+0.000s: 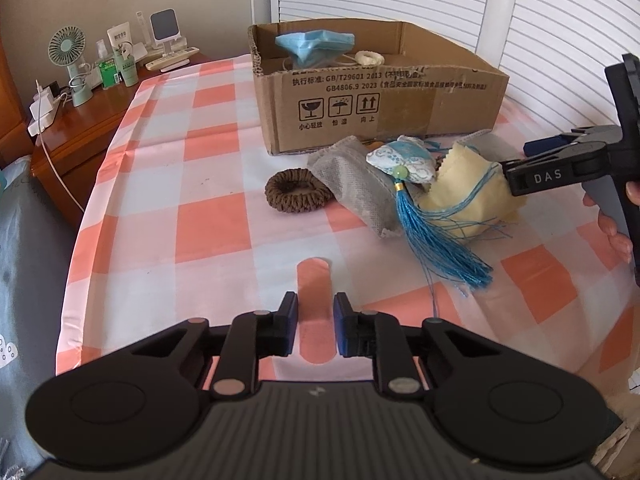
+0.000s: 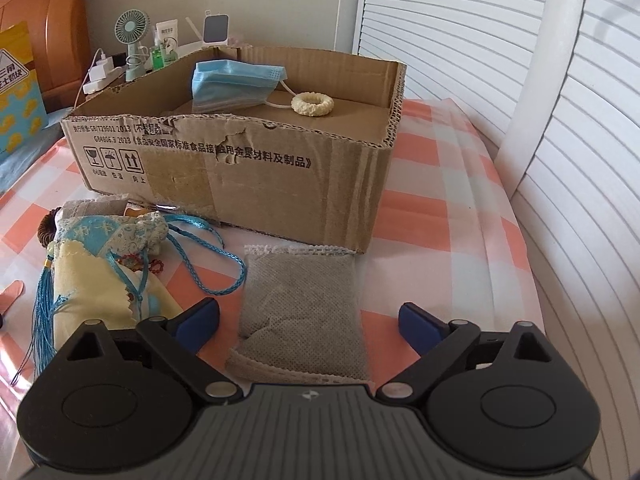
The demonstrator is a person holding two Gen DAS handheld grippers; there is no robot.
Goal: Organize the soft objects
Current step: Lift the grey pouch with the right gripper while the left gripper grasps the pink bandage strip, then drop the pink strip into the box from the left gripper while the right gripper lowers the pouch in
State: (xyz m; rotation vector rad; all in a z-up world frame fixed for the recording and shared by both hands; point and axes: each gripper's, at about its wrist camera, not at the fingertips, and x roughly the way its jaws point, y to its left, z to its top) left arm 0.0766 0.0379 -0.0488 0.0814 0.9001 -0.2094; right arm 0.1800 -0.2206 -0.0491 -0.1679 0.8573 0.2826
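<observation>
A: Before the box (image 2: 248,168), where's the pouch (image 2: 300,320)?
B: Flat on the cloth, long axis toward the box, between the right gripper's (image 2: 308,324) spread fingers.
A: Left gripper (image 1: 316,328)?
B: Farther off, slightly parted, empty.

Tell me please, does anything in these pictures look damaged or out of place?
Yes. The cardboard box is damaged: its front wall is torn along the top edge, with ragged holes in the printed paper layer. Beside it, the blue sachet lies on top of the yellow cloth, its tassel cords tangled across it.
</observation>
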